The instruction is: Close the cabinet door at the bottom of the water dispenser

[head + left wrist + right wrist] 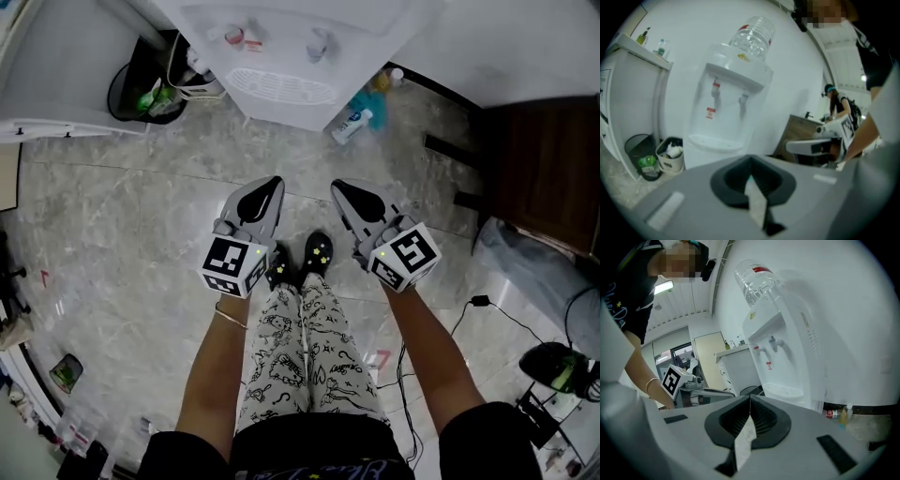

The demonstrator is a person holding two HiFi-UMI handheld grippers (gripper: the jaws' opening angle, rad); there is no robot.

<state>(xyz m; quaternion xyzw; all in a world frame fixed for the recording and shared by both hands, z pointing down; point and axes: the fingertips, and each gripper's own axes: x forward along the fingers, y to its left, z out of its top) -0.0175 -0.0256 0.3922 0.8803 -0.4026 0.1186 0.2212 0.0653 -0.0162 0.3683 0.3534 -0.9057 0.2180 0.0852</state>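
Left gripper (271, 185) and right gripper (341, 188), held low above the person's shoes (317, 253) and pointing toward the water dispenser (281, 56). Each pair of grey jaws, lined with black ribbed pads, is closed tip to tip, with nothing between the jaws and nothing touched. The dispenser is smooth white plastic, with an inverted clear bottle (752, 35) on top, two taps and an oval slotted drip tray (281, 86). It stands against the white wall, well apart from the grippers, with glossy grey veined stone floor (141, 216) between. Its lower front, where the cabinet door sits, is hidden: the gripper bodies cover it in both gripper views, and the head view shows only the dispenser's top. Left of the dispenser, a round black bin (131, 89) and a small white bucket (670, 157) stand just beside each other. To its right, a blue-and-white bottle (354, 124) is on the floor. A dark wooden cabinet (548, 169) stands at far right.
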